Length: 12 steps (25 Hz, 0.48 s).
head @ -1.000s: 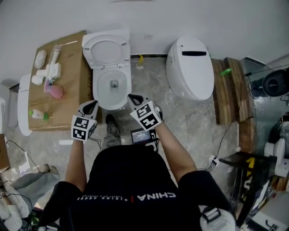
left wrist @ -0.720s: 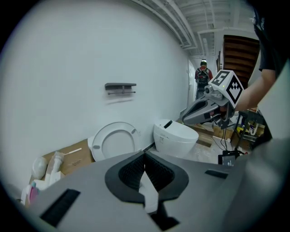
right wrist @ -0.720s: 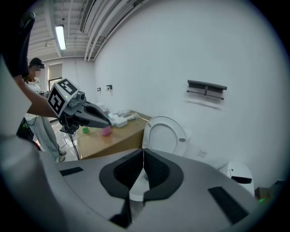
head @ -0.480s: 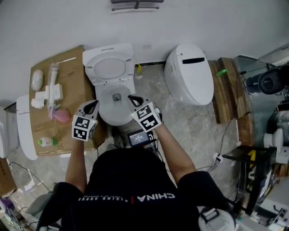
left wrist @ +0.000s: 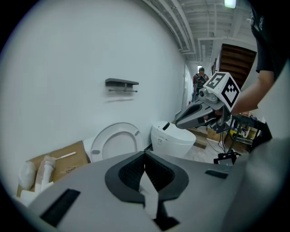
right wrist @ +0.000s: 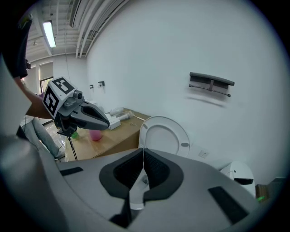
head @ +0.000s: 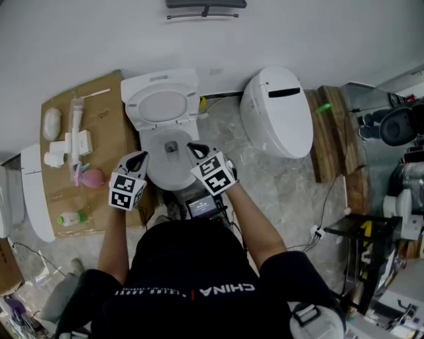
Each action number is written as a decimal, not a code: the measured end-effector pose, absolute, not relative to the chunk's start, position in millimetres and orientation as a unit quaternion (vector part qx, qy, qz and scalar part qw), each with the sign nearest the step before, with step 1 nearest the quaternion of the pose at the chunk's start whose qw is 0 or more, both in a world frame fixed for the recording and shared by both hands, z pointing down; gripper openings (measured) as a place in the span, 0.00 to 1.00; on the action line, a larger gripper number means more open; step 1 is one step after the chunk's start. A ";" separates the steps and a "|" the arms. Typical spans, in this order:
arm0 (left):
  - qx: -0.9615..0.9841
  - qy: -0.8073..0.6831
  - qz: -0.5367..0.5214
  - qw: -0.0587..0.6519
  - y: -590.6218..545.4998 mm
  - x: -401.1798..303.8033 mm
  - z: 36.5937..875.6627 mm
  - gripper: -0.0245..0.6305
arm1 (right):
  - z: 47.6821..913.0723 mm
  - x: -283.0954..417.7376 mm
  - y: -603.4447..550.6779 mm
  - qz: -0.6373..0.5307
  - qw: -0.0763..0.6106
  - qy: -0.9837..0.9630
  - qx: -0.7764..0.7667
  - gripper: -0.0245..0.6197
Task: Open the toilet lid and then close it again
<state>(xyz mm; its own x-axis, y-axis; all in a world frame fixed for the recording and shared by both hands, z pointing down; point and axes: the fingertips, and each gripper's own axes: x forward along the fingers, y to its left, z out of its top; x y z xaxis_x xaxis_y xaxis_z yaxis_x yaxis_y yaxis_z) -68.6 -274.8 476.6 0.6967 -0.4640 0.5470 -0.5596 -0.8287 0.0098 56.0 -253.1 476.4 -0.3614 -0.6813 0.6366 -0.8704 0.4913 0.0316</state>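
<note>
A white toilet stands against the wall with its lid and seat (head: pixel 162 106) raised upright and its bowl (head: pixel 169 165) uncovered. My left gripper (head: pixel 140 157) is shut and empty at the bowl's left front edge. My right gripper (head: pixel 193 145) is shut and empty over the bowl's right front rim. In the left gripper view the raised lid (left wrist: pixel 115 141) stands ahead beyond the shut gripper (left wrist: pixel 145 164), with the right gripper (left wrist: pixel 177 122) at the right. In the right gripper view the lid (right wrist: pixel 164 136) rises behind the shut gripper (right wrist: pixel 143 159), and the left gripper (right wrist: pixel 107 123) shows at the left.
A second white toilet (head: pixel 278 109) with its lid down stands to the right. Left of the bowl is a cardboard box (head: pixel 106 99) carrying bottles and a pink cup (head: pixel 93 177). Wooden planks (head: pixel 331 132) and cables lie farther right. A shelf (head: pixel 205 5) hangs on the wall.
The person has stepped toward the toilet. Both shut grippers have moved forward from in front of the bowl to either side of its front rim.
</note>
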 end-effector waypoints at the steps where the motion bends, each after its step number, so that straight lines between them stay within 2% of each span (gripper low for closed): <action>1: 0.915 -0.284 0.273 0.089 -278.9 -67.8 477.0 0.05 | 475.8 56.5 -259.0 0.156 0.299 -0.813 0.475 0.06; 12: 0.904 -0.324 0.263 0.088 -299.3 -24.6 463.6 0.05 | 460.5 75.1 -305.6 0.135 0.288 -0.849 0.421 0.06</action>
